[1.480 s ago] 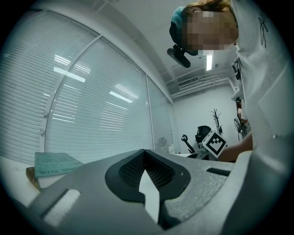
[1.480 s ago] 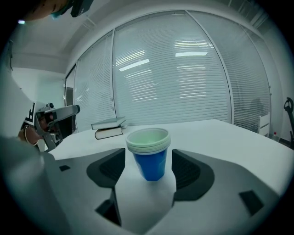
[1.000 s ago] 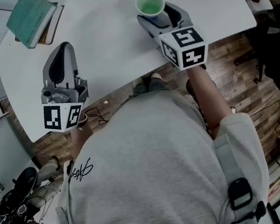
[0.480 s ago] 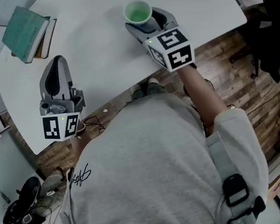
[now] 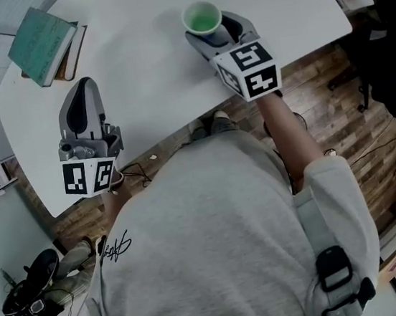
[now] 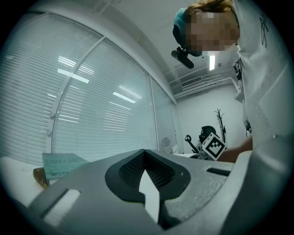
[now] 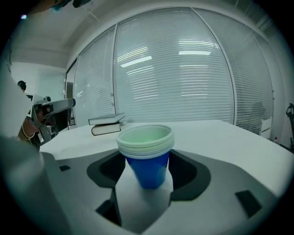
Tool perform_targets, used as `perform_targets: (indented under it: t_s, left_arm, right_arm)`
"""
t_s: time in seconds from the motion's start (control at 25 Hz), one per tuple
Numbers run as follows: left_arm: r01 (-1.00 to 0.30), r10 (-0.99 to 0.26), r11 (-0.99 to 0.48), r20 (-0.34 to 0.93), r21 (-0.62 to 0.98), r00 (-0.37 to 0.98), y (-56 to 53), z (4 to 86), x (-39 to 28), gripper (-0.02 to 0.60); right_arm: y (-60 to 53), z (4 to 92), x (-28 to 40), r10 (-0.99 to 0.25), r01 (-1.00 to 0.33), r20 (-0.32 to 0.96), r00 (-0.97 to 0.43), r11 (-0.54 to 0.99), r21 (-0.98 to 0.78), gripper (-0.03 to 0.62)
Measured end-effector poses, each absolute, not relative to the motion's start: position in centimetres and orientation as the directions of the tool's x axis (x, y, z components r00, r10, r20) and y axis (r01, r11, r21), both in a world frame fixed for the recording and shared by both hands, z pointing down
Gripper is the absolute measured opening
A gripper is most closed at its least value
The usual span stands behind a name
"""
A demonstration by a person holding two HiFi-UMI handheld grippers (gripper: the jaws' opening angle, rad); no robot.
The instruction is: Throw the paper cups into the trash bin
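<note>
Left gripper (image 5: 82, 89) over near left edge of table (image 5: 145, 88), jaws pressed together, nothing between. Right gripper (image 5: 219, 31) toward right edge, jaws closed on cups (image 7: 148, 156): one nested stack, three rims showing, blue outside. Advice: gentle squeeze, stack upright, lift straight. Bin in no view. Two books (image 5: 44, 42) stacked, far left corner.

The table (image 5: 143, 74) is viewed steeply from above the head. Each gripper view is set low, close behind its own fingers, and faced across the tabletop toward the blinds (image 7: 174, 82). The books (image 5: 41, 40), beyond the fingertips, are shared by all three views, the paper cups (image 5: 202, 18) between the right fingers (image 7: 197, 183) by two.
</note>
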State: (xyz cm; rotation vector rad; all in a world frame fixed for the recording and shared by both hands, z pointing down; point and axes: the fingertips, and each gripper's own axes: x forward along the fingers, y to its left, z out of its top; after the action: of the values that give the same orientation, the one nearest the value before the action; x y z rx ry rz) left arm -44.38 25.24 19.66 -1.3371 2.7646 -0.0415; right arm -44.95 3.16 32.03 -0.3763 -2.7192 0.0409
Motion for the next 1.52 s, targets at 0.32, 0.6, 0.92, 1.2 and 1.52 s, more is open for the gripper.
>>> perform_targets:
  t_s: [0.32,0.6,0.92,1.2,1.52]
  left_arm:
    - [-0.809,-0.81,0.586,-0.059,-0.045,-0.583,25.4,19.6,-43.8,-0.006]
    - [-0.858,-0.859,0.511,-0.069,-0.043,-0.508,25.1,19.7,-43.0,-0.006]
    - [-0.901,-0.901,0.432,-0.072,-0.038,-0.428,24.2,20.1,-42.1,-0.006]
    - [-0.926,-0.924,0.377,-0.079,-0.034,-0.373,22.3,19.9,-40.6,-0.006]
    - [-0.941,-0.941,0.336,-0.063,-0.038,-0.333,20.1,20.3,-39.5,-0.006]
  right_arm:
    - [3.6,30.7,-43.8,0.228,0.218,0.345,-0.911,0.974,-0.066,0.29]
    - [4.0,28.8,-41.7,0.177,0.172,0.3,-0.937,0.984,-0.042,0.29]
    - [4.7,27.1,-39.7,0.131,0.128,0.262,-0.956,0.991,-0.031,0.29]
    - [3.9,25.4,-37.2,0.1,0.096,0.222,-0.97,0.995,-0.029,0.29]
    - [2.7,24.6,-35.2,0.073,0.069,0.192,-0.979,0.997,-0.028,0.29]
